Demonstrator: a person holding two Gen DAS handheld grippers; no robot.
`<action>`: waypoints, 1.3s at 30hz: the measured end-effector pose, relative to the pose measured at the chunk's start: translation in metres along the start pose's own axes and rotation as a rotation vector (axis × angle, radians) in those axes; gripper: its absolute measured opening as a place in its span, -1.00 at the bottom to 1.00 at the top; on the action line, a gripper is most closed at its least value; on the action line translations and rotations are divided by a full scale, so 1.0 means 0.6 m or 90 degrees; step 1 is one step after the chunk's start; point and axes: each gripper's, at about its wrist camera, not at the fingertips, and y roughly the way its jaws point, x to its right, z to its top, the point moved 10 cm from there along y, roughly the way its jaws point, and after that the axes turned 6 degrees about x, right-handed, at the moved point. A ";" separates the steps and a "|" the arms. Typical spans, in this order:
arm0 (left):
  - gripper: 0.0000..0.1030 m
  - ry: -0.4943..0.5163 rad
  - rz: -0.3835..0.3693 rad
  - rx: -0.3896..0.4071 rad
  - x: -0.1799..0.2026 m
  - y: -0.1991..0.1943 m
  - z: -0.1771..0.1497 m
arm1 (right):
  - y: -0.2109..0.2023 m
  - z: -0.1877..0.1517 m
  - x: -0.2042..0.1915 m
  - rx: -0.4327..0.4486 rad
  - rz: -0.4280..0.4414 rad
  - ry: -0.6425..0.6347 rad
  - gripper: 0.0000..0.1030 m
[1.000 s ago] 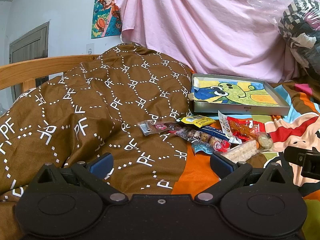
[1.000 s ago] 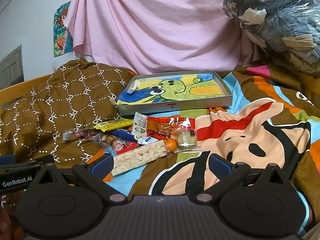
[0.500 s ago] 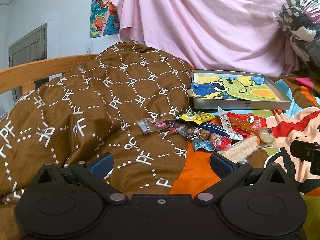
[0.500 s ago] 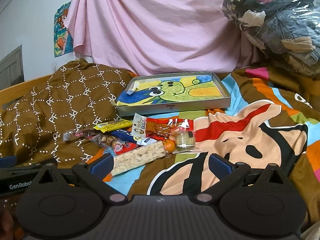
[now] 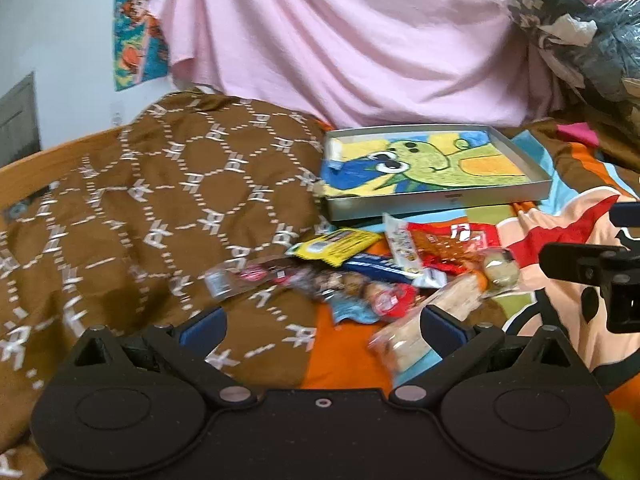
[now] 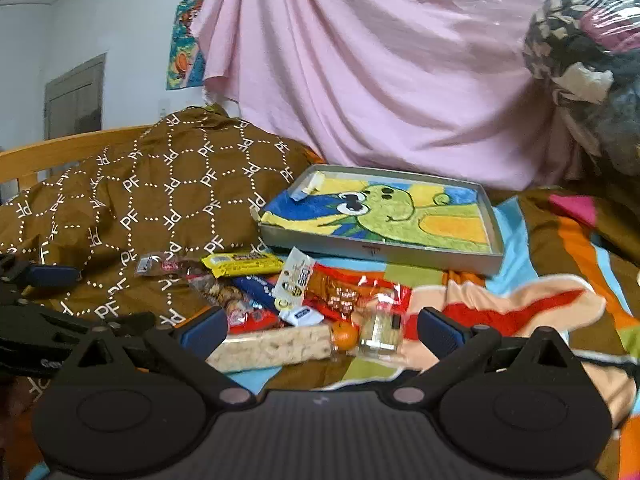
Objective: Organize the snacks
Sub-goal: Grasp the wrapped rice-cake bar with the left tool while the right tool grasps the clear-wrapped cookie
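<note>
a big pink cloth (image 6: 380, 72) hangs at the back of the bed. a brown blanket with white letters (image 6: 160, 208) is bunched up on the left, and a bright cartoon bedsheet (image 6: 540, 300) covers the rest. a clear plastic bag stuffed with clothes (image 6: 592, 60) sits at the top right.

a flat grey metal tray with a green cartoon picture inside (image 6: 380, 254) lies on the sheet, near the back. just in front of it is the pile of snacks, all touching or lying over each other. the long pale rice bar in clear wrap (image 6: 276, 346) is at the front. behind it is the red packet of brown snacks (image 6: 352, 292), then the yellow candy bar (image 6: 244, 262) next to the brown blanket, and the blue wrapped bar (image 6: 256, 290) under it. a little round orange sweet (image 6: 345, 335) and a small clear packet with a pale cookie (image 6: 380, 332) sit right beside the rice bar.

the right tool (image 6: 320, 328) is spread wide and holds nothing, low over the rice bar. the left tool (image 5: 322, 324) is spread wide too, empty, by the edge of the pile.
</note>
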 end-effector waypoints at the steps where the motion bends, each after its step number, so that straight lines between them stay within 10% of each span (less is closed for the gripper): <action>1: 0.99 -0.002 -0.003 -0.001 0.007 0.008 0.003 | 0.006 0.004 0.007 0.000 0.000 -0.004 1.00; 24: 0.99 0.341 -0.191 -0.061 0.184 0.116 -0.040 | 0.145 -0.070 0.128 -0.106 -0.102 -0.085 1.00; 39: 0.77 0.565 -0.179 -0.031 0.180 0.129 -0.053 | 0.187 -0.086 0.121 -0.091 -0.075 -0.110 1.00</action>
